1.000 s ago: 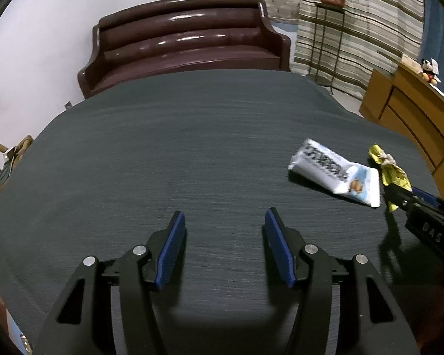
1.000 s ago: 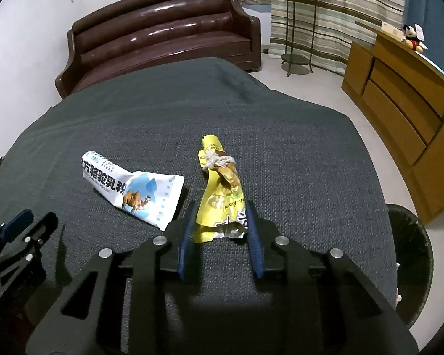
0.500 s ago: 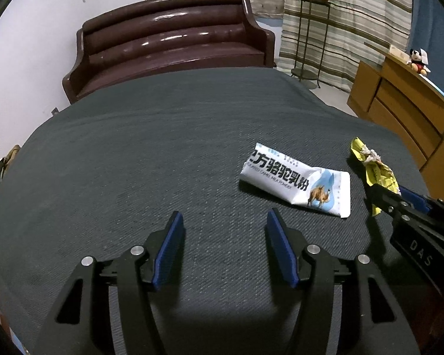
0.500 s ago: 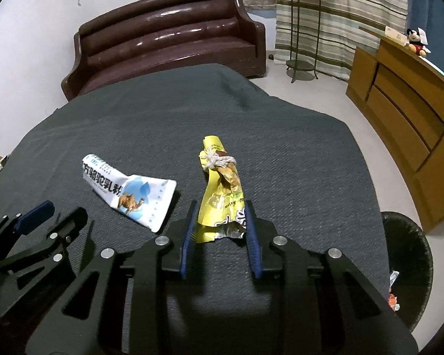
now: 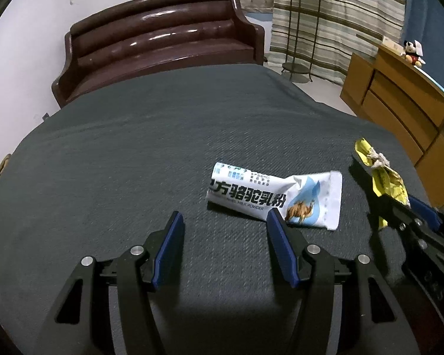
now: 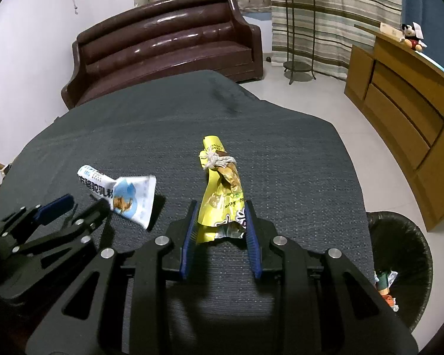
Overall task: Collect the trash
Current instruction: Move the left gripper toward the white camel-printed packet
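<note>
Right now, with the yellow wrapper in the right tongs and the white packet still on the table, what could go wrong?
1. The right tongs pinch only the yellow wrapper's crumpled lower end; it may slip out before reaching the black bin.
2. The left tongs stand open with one fingertip against the white packet; closing now could nudge it away rather than grasp it.

dark grey cloth-covered table [image 5: 127, 148]; white sachet [image 5: 269, 195]
</note>
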Available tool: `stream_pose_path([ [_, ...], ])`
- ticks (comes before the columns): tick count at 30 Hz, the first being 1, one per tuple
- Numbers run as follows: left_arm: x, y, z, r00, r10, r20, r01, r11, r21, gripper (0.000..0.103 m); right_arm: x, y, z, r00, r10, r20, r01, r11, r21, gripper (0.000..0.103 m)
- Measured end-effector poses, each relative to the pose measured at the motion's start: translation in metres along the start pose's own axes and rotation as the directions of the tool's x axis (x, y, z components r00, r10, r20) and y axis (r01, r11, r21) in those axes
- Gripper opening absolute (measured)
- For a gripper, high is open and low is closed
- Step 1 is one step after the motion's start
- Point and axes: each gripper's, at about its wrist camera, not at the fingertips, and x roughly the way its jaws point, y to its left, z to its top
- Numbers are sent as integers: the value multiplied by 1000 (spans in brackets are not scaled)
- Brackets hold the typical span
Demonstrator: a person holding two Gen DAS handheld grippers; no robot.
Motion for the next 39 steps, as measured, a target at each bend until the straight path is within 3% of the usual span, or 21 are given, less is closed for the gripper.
stream_pose_path([
  [19, -3, -5, 15, 1000, -3, -4, 3, 1000, 0, 63, -2, -9, -2, 999, 31, 8, -31, 999, 18, 30],
  [35, 8, 40, 46, 993, 106, 44, -104, 994, -44, 63, -3, -9, -4, 1000, 25, 6, -25, 1000, 12, 30],
  [39, 13, 44, 61, 997, 66, 44, -64, 996, -55, 63, -2, -8, -4, 1000, 18, 1, -18, 1000, 9, 30],
])
